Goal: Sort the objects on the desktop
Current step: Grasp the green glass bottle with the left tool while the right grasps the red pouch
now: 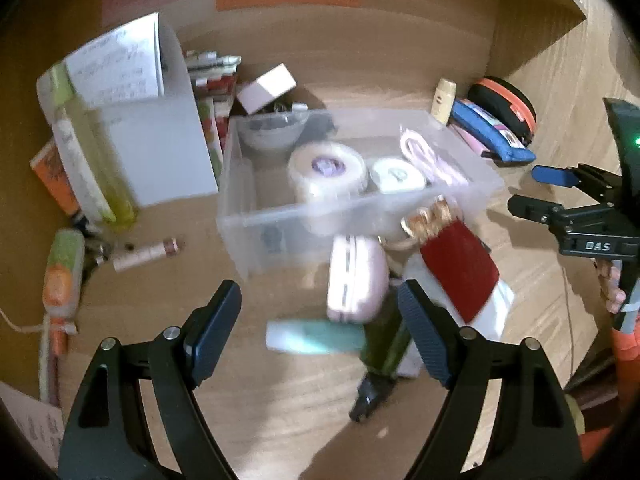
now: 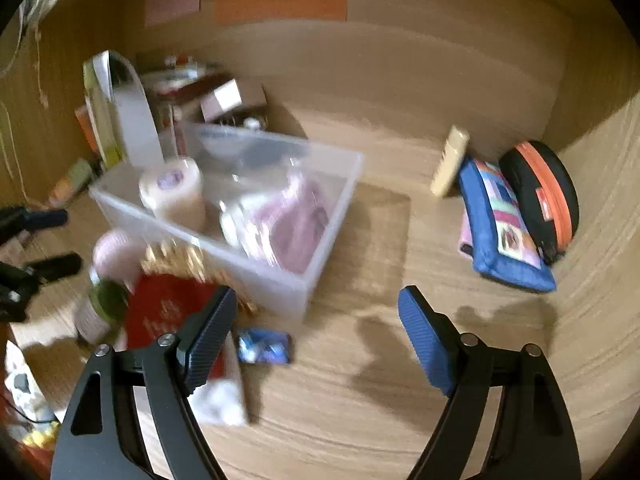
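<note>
A clear plastic bin [image 1: 256,216] [image 2: 320,280] stands mid-desk and holds a large tape roll [image 1: 327,172] [image 2: 172,192], a smaller white roll [image 1: 396,176] and a pink cable [image 1: 424,156]. In front of it lie a pink case [image 1: 356,276], a red packet [image 1: 460,264] [image 2: 164,312], a teal tube [image 1: 316,336] and a green bottle [image 1: 388,344] [image 2: 106,300]. My left gripper [image 1: 320,328] is open and empty above the teal tube. My right gripper [image 2: 316,328] is open and empty; it also shows in the left wrist view [image 1: 532,188].
Books and papers [image 1: 132,120] lean at the back left. A blue pouch [image 2: 504,228], a black and orange case [image 2: 540,200] and a beige bottle [image 2: 450,168] sit at the right. A small blue packet [image 2: 264,346] and a lip balm tube [image 1: 144,254] lie on the wooden desk.
</note>
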A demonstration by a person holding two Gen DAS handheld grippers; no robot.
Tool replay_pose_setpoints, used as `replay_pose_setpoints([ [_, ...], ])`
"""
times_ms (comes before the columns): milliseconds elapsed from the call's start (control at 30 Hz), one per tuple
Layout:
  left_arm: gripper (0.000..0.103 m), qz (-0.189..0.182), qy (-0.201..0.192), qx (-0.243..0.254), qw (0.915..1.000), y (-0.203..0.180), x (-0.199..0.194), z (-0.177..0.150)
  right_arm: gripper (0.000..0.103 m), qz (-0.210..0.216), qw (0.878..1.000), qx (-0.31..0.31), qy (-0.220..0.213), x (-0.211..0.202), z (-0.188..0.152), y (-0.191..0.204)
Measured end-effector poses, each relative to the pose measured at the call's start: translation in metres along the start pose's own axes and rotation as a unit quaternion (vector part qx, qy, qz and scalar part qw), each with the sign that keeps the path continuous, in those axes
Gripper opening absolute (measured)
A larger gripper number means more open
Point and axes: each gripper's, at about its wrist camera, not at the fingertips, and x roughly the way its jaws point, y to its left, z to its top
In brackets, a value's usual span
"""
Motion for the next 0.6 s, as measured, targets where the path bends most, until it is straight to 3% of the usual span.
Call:
replay_pose_setpoints([
  [300, 0.081, -0.022, 0.024, -0.008, 0.9994, -0.014, 0.006, -0.024, 0.081, 0.004, 0.999, 0.004, 0.054, 0.027, -0.026, -0.009],
  [600, 0.081, -0.044, 0.043, 0.011, 0.998, -0.028, 0.022, -0.028, 0.081, 0.09, 0.995, 0.023, 0.041, 0.012, -0.014, 0.009],
])
